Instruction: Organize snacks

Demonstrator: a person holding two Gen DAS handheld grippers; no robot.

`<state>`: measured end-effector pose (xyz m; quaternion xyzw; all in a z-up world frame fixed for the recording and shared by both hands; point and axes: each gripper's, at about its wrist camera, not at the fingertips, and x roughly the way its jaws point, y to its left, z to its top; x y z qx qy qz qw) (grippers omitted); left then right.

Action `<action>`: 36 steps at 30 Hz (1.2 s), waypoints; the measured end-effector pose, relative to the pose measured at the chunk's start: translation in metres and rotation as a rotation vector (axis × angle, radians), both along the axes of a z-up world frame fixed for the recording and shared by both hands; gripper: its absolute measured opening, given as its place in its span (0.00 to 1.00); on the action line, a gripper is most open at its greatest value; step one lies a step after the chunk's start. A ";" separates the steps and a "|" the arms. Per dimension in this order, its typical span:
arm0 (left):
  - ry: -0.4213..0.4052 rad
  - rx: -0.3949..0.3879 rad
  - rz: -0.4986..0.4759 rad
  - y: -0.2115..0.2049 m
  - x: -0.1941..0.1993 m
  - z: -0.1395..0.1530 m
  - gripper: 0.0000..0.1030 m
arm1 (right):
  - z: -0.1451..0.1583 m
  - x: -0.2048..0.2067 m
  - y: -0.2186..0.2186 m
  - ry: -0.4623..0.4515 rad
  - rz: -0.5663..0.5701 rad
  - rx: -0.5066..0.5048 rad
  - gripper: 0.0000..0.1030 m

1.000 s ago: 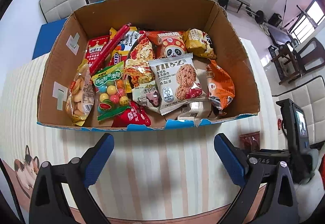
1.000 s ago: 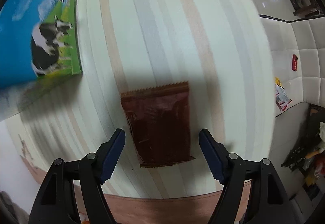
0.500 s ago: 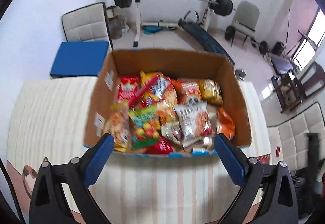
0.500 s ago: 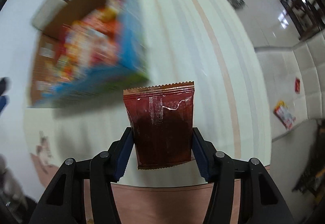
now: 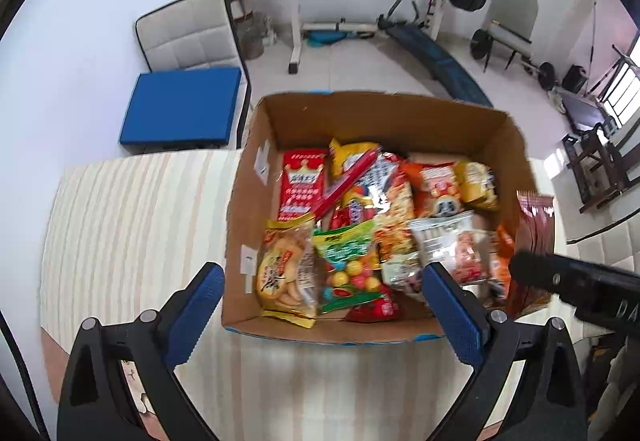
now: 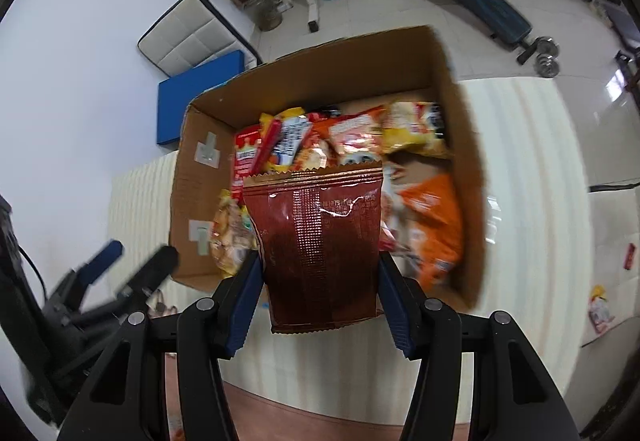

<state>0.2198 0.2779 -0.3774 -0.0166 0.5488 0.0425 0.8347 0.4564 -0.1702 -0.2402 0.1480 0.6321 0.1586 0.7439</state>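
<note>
While the right tongs [image 6: 320,295] clamp the brown pouch [image 6: 318,237] by its lower sides, it hangs over the near rim of the box [image 6: 468,177]. It looks light, soft and slick, so a side pinch suits it. Beside the box, the left tongs [image 5: 320,311] gape empty. Room shows by the box's far wall; the desk [image 5: 132,209] left of it lies bare.

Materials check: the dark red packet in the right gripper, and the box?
Dark red packet: looks like glossy plastic or foil film; specular glare, crimped zigzag top edge, embossed seam. Box: corrugated cardboard, matte brown inside, blue print along the outer near edge.
</note>
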 end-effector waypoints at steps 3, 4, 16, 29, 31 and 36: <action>0.021 -0.011 0.012 0.008 0.002 -0.010 0.98 | -0.013 0.001 0.004 0.030 0.009 0.022 0.60; 0.028 -0.015 0.016 0.010 0.003 -0.013 0.98 | -0.018 0.004 0.007 0.050 0.010 0.023 0.65; 0.035 -0.032 0.017 0.014 0.004 -0.015 0.98 | -0.035 -0.002 -0.012 0.034 0.003 -0.197 0.91; -0.028 -0.044 0.008 -0.002 -0.035 0.035 0.98 | 0.024 -0.067 -0.043 -0.149 -0.053 -0.303 0.93; -0.050 -0.036 0.005 -0.005 -0.048 0.047 0.98 | 0.037 -0.081 -0.045 -0.180 -0.059 -0.310 0.94; -0.104 -0.038 -0.009 -0.014 -0.089 0.078 0.98 | 0.076 -0.127 -0.056 -0.253 -0.090 -0.290 0.94</action>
